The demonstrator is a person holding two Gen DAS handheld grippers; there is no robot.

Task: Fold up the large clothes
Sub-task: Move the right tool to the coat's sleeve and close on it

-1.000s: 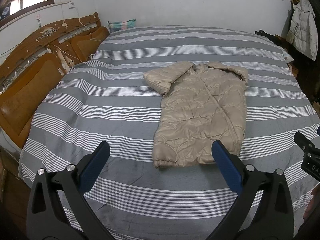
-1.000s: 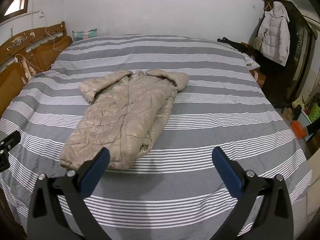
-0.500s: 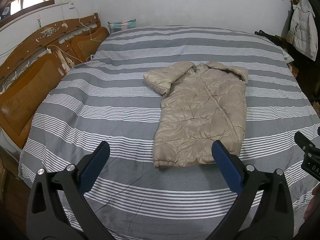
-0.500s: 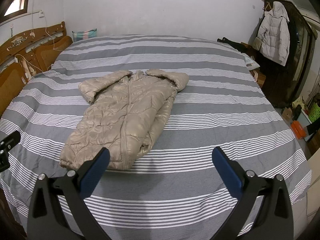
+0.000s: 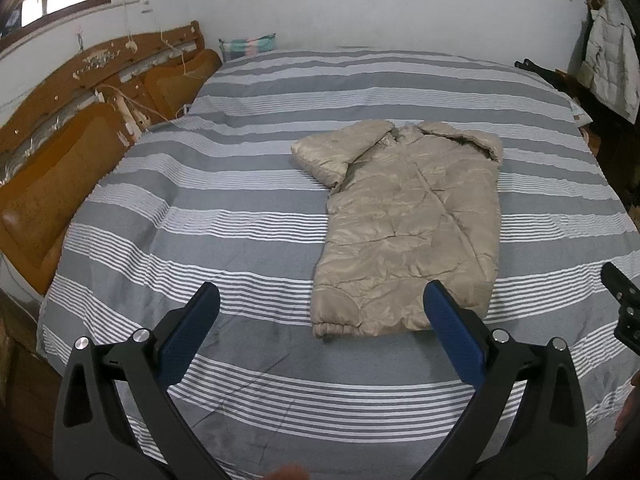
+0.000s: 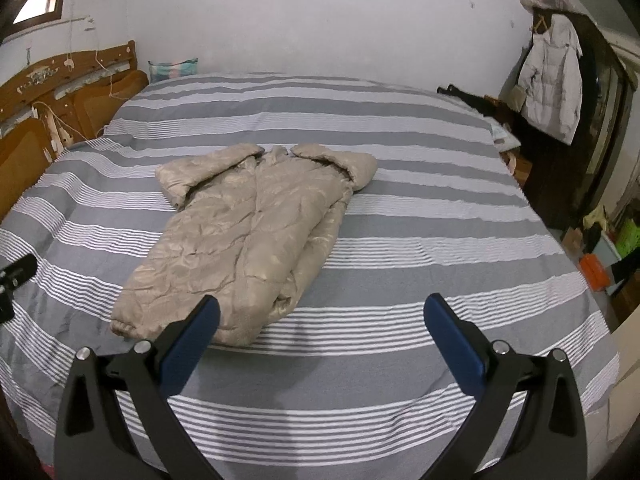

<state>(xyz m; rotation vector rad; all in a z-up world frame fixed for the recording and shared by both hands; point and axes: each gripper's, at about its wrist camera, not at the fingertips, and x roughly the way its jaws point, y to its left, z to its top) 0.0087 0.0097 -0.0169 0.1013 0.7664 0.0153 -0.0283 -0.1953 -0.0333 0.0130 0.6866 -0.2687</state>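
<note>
A beige puffer jacket [image 5: 408,224] lies front-up on the grey-and-white striped bed [image 5: 224,216], folded lengthwise, with one sleeve bent out at the upper left and the hood at the top. It also shows in the right wrist view as the jacket [image 6: 248,236], left of centre. My left gripper [image 5: 322,304] hovers open above the near part of the bed, its right finger over the jacket's hem. My right gripper [image 6: 322,306] is open too, its left finger over the hem's right corner. Neither gripper holds anything.
A wooden headboard [image 5: 60,152] runs along the left side. A pale coat [image 6: 552,80] hangs on a dark wardrobe at the right, with boxes and an orange item [image 6: 594,270] on the floor below. A small pillow [image 6: 172,70] lies at the bed's far edge.
</note>
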